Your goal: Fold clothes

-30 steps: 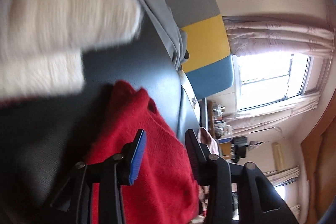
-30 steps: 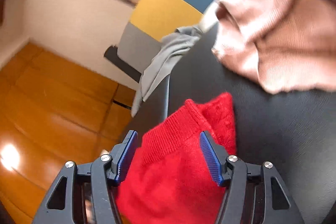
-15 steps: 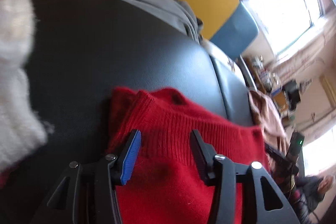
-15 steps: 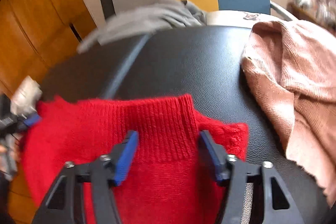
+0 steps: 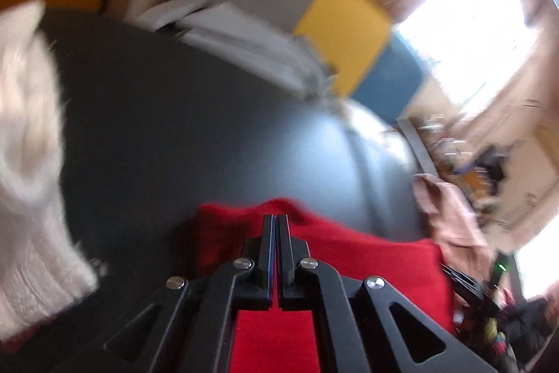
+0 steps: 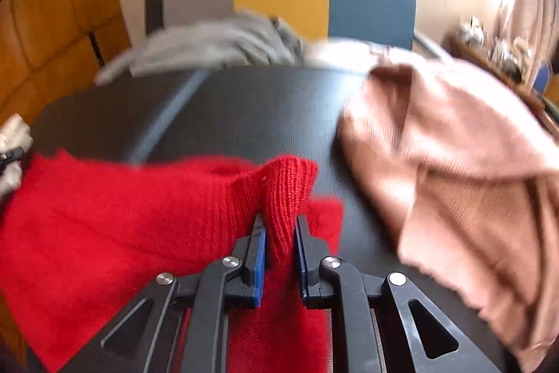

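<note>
Soft, light, floppy red sweater [image 6: 122,219] at near edge of black surface [image 6: 265,114]; best gripped at ribbed edge corners. Right gripper [image 6: 279,243] just closed, clamped on bunched rib. Left gripper [image 5: 275,233] just closed, fingers together; cloth between them unclear.

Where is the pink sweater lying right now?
In the right wrist view the pink sweater lies on the black surface, right of the red sweater and apart from it.

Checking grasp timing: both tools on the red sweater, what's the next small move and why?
Probably lift both together. The right tool pinches a bunched fold of the red sweater; the left tool is fully shut at its edge, grip unclear, so raise slowly off the black table.
</note>
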